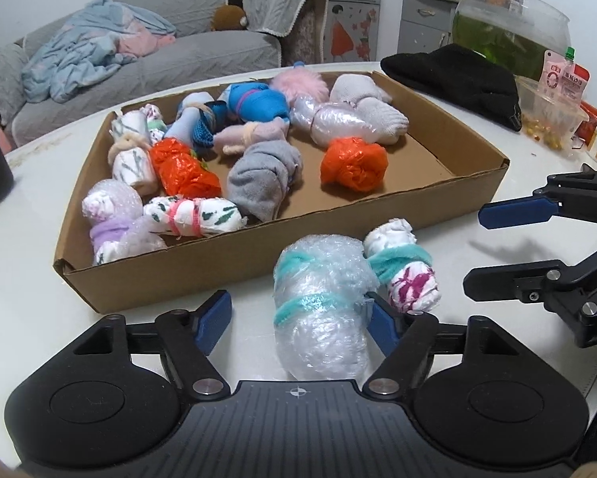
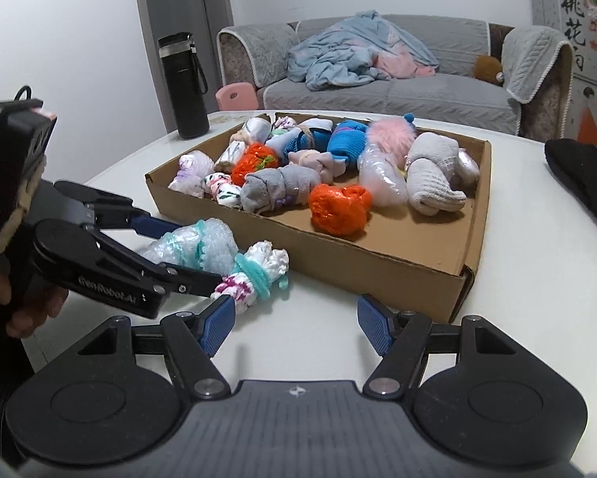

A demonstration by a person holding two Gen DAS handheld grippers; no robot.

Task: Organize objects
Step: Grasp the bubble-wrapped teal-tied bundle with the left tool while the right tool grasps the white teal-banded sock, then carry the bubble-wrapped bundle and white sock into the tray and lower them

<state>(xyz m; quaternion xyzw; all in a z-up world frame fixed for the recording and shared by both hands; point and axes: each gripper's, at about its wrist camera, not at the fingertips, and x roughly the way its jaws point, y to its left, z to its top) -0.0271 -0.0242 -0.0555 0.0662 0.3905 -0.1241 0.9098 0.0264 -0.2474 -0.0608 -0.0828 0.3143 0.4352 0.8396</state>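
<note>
Here, left gripper (image 1: 300,316) open astride the bubble-wrap bundle (image 1: 320,310) on the white table (image 1: 51,294), right pad touching it, left pad clear, right gripper (image 2: 296,328) open and empty, floral bundle (image 1: 406,265) beside, cardboard box (image 1: 258,247) just behind.

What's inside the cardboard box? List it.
The cardboard box holds tied bundles: two orange plastic ones, a grey sock roll, a blue roll, a pink fluffy one, and leaf-print rolls. Bare floor shows at its right. Anything beneath the bundles is hidden.
</note>
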